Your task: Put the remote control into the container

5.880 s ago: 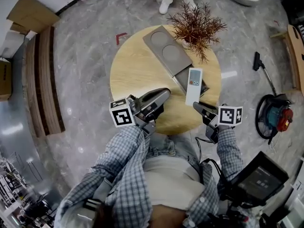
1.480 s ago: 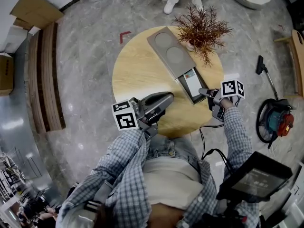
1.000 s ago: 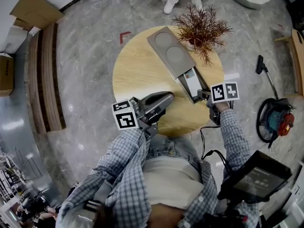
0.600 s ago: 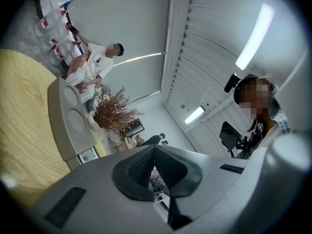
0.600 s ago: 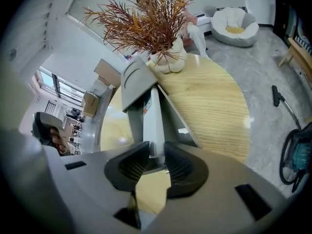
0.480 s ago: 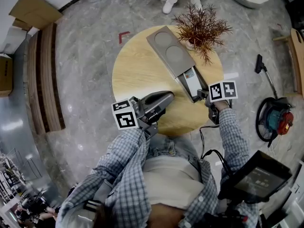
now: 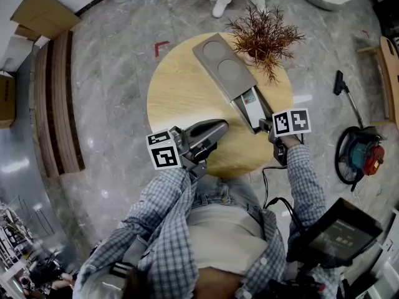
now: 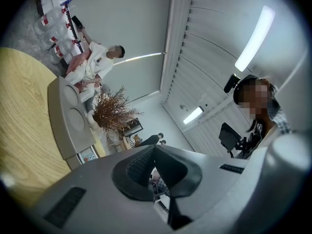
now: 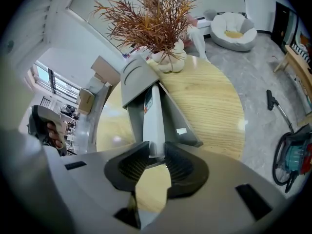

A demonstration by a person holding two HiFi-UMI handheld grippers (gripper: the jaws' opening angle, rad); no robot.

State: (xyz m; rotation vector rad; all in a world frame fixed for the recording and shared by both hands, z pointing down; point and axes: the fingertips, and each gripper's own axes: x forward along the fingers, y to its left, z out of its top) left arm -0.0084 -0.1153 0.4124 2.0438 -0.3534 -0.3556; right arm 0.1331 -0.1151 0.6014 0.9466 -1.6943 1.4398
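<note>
- At the remote control's [image 9: 152,113] near end, my right claw [image 9: 157,154] covers the casing, so that tip is hidden from me. In the head view the marker cube blocks the claw's tips too.
- My left claw [image 8: 154,149] is clenched on nothing, over the worktop's [image 7: 181,98] near edge.
- My right claw is grasping the remote control, ribbed dark pads pressing both long sides.
- It sits in the open end of the container [image 7: 219,64]. Its long axis follows the container's length, with the far end pointing toward the lid and the plant [image 7: 265,35]. I cannot tell whether it lies flat.
- The remote control is a slim white bar. The container is a long grey box with two round recesses in its lid. The worktop is round pale wood.
</note>
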